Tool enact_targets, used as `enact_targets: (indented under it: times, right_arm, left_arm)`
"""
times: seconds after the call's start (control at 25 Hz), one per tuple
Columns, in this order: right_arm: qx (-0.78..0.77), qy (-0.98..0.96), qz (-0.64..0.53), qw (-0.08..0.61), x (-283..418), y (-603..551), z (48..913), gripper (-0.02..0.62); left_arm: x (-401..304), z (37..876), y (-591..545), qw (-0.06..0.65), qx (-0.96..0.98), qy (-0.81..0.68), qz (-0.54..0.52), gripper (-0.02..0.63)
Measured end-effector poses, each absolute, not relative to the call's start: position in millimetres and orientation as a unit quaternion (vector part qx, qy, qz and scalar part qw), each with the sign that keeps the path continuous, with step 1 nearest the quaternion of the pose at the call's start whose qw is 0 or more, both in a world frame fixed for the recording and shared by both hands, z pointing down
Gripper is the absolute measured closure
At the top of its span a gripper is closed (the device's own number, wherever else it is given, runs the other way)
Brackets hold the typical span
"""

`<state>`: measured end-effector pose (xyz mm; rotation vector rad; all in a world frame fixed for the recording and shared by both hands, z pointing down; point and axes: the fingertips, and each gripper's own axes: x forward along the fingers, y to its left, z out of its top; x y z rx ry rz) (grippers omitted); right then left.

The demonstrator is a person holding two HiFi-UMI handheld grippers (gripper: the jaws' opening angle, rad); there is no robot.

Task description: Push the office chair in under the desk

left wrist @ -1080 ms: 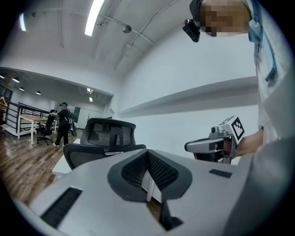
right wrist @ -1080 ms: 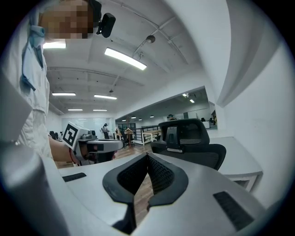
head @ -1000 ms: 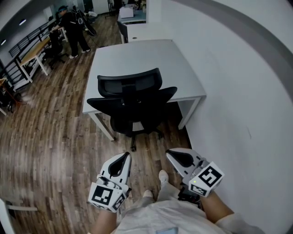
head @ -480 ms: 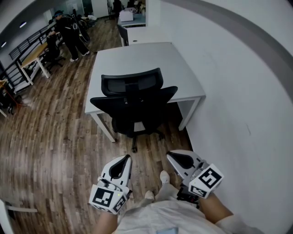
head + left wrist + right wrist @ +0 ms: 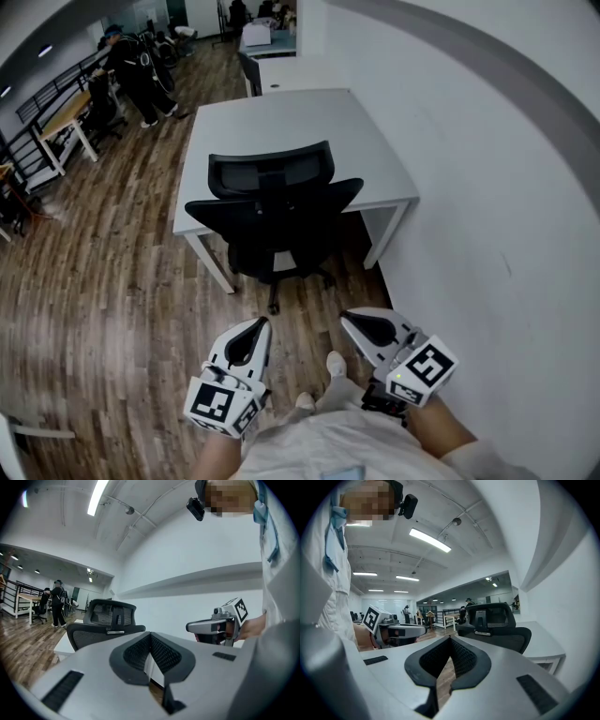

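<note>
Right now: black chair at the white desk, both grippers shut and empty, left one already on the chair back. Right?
No. The left gripper is not on the chair; the head view shows bare floor between them. The rest holds: black chair at the white desk, left and right gripper both shut and empty.

**Office chair** (image 5: 272, 211): black throughout, with a fine mesh weave on the backrest. **Desk** (image 5: 281, 122): plain pale grey-white top on white legs. **Floor** (image 5: 103, 291): brown wood planks with streaky dark and light grain. **Wall** (image 5: 487, 216): white, crossed by a grey band. **Left gripper** (image 5: 257, 322) and **right gripper** (image 5: 345, 315): light grey shells with black textured jaw pads, each bearing a white cube (image 5: 217, 403) printed with black square markers.
</note>
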<state>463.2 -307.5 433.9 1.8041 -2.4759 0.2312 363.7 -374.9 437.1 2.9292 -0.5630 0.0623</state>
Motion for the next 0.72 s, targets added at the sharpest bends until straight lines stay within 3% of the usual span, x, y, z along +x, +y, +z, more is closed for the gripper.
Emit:
enact_targets:
  times: [0.72]
  right_arm:
    - [0.585,-0.806,0.084,0.034,468,-321,432,0.563]
  left_arm:
    - [366,440,-390,0.091,0.978,-0.188,0.018,0.604]
